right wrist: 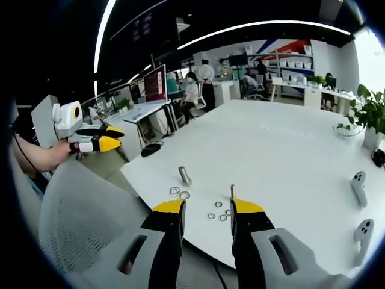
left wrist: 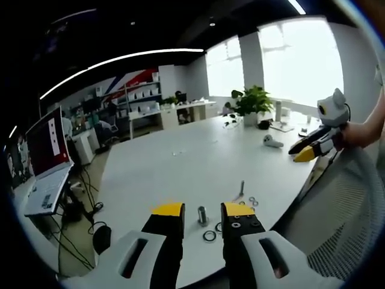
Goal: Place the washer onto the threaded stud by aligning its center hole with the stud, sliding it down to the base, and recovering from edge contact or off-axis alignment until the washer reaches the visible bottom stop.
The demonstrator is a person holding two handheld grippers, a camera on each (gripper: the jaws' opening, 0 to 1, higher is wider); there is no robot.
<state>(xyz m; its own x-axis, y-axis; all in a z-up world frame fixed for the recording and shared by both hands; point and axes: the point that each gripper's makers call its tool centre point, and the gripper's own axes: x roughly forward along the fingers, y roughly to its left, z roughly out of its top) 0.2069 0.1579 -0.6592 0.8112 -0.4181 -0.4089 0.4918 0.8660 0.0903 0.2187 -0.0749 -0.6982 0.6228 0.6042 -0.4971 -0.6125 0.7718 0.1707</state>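
White table (left wrist: 180,162): lying broad and bare-topped, carrying the small hardware near its closest edge.
Stud (left wrist: 242,188): standing upright on the table, thin and threaded, in the right gripper view (right wrist: 232,191) rising just beyond the right jaw tip.
Washers (left wrist: 253,201): lying flat and loose on the table just beside the stud's foot; in the right gripper view (right wrist: 219,212) they are scattering between the stud and the sleeve. None is sitting on the stud.
Sleeve (left wrist: 202,214): standing short and metallic on the table, near the stud, with two rings (right wrist: 179,193) lying just beside it.
Left gripper (left wrist: 201,209): hovering over the table edge, jaws standing wide apart and gripping nothing, the sleeve showing in the gap; in the right gripper view (right wrist: 111,138) it is appearing far off from the stud, held by a hand (right wrist: 57,154).
Right gripper (right wrist: 207,206): hovering short of the stud, jaws wide and bare, loose washers showing between them; in the left gripper view (left wrist: 304,150) it is being held well apart from the stud, over the table's far side.
Chair (right wrist: 90,211): mesh back sitting near the table edge, well short of the stud.
Laptop (left wrist: 48,159): sitting open on a side desk, well away from the stud.
Plant (left wrist: 252,102): standing at the table's far end, well beyond the stud.
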